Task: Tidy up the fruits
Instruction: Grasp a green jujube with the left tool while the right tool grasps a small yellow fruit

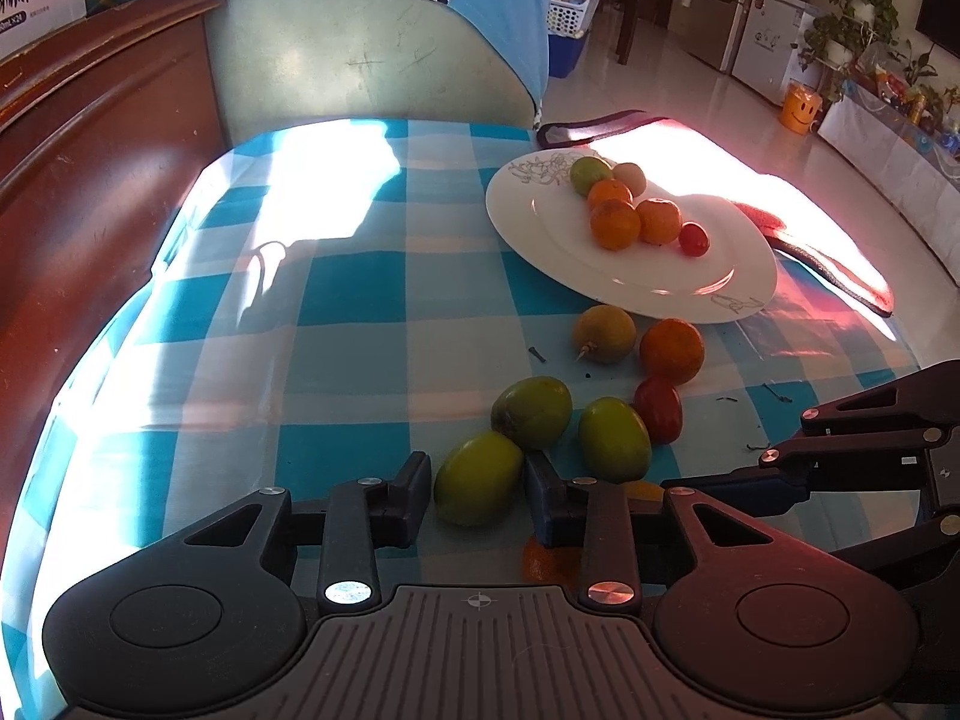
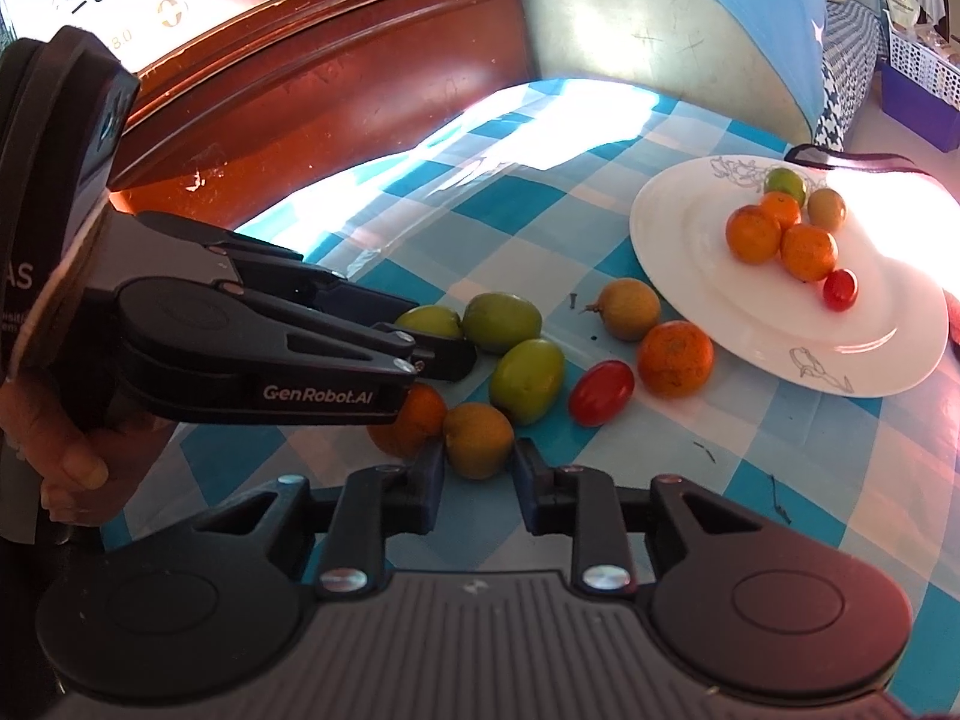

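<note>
A white plate [image 1: 540, 222] [image 2: 678, 252] on the blue checked cloth holds several oranges, green fruits and a cherry tomato [image 1: 694, 239]. Loose fruit lies in front of it. My left gripper [image 1: 478, 489] is open with its jaws on either side of a green fruit [image 1: 477, 477] [image 2: 427, 320]. My right gripper [image 2: 480, 468] is open around a brownish-green fruit [image 2: 478, 439]; I cannot tell whether the pads touch it. Two more green fruits [image 1: 532, 411] [image 1: 614, 438], a red tomato [image 1: 659, 408] [image 2: 601, 392], an orange [image 1: 671, 350] [image 2: 676, 357] and a brown fruit [image 1: 603, 333] lie nearby.
A small orange [image 2: 414, 417] sits under the left gripper's body. A wooden bed frame [image 1: 90, 138] borders the table's left side. A grey chair back [image 1: 360, 60] stands at the far edge. A red-edged cloth [image 1: 828, 252] lies right of the plate.
</note>
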Demonstrator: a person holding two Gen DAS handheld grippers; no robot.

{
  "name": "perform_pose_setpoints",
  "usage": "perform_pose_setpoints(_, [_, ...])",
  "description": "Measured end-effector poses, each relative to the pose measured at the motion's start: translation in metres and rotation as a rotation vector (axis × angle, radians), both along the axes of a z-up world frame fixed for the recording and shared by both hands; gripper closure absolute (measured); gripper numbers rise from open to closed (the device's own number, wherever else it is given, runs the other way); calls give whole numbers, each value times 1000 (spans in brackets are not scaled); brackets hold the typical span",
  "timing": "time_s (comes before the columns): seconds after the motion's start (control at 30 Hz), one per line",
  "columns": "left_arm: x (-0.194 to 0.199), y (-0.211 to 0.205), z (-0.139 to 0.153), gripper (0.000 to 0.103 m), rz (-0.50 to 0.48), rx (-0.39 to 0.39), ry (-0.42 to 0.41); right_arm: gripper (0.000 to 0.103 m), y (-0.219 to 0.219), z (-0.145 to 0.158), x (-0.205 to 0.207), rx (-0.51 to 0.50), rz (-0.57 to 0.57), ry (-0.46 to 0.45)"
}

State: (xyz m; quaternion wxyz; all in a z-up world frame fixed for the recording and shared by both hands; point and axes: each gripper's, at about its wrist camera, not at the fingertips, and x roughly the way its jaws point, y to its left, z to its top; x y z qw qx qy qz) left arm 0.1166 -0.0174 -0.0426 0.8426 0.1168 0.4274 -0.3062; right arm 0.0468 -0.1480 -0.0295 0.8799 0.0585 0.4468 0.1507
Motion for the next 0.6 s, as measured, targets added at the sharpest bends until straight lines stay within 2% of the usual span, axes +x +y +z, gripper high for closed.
perform_pose_setpoints(0.13, [-2,1,3,77,1,-4,16,78,-1,3,-3,1,6,-1])
perform_pose_setpoints(0.47, [-11,4,17,79,-8,-7,-9,78,-7,20,-10,12,7,-37])
perform_pose_setpoints(0.6, [-12,2,13,79,-14,19,-10,78,-9,19,-10,11,-2,-29])
